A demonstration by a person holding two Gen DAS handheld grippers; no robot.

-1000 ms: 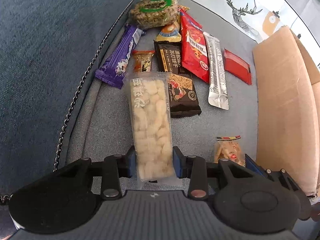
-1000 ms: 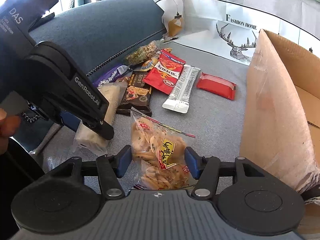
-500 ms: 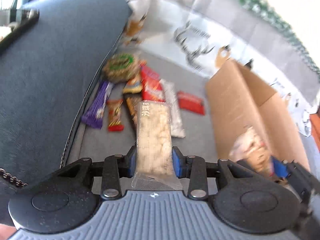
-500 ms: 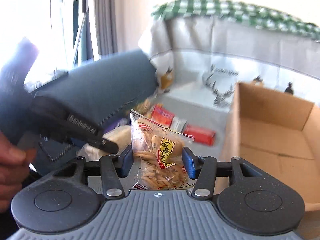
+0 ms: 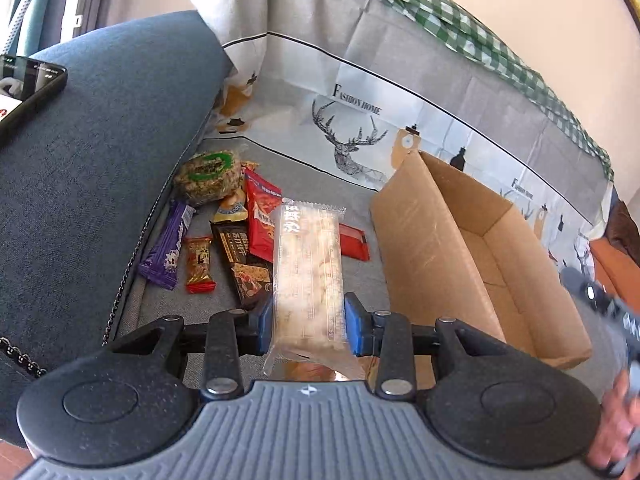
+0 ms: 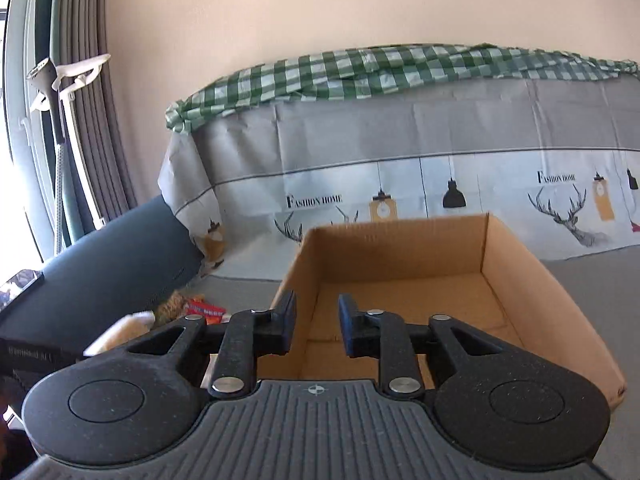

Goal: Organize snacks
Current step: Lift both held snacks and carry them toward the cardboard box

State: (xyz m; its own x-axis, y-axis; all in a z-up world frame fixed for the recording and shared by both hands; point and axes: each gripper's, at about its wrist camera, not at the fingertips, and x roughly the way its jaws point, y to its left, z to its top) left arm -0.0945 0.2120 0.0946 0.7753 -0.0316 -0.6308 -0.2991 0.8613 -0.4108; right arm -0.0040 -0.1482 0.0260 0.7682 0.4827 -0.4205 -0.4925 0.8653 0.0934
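2 tongs are in play over a grey sofa seat (image 5: 320, 184). The left tongs (image 5: 309, 322) are clenched on a long clear packet of pale puffed snacks (image 5: 308, 276), blue pads pressing on both of its long sides, the packet lifted clear of the seat and pointing away from the camera. Beyond it the other snacks lie in a loose cluster by the blue armrest (image 5: 92, 168): a round green-labelled bag (image 5: 210, 178), a purple bar (image 5: 168, 250), a small red-ended candy (image 5: 199, 266), a dark brown packet (image 5: 242, 264), a red pouch (image 5: 260, 222), and a flat red packet (image 5: 354, 242) just beside the cardboard box (image 5: 424, 264). The box stands open on the seat, to the right of the cluster, and what shows of its floor is bare.

The right tongs (image 6: 317, 326) hang over the near wall of the cardboard box (image 6: 520, 280), pointing into it. Their jaws have just been closing; they now stand narrowly parted, released, with nothing between the pads. At the left edge of the right wrist view, the left tongs (image 6: 36, 354) and a pale end of their packet (image 6: 120, 330) show blurred.
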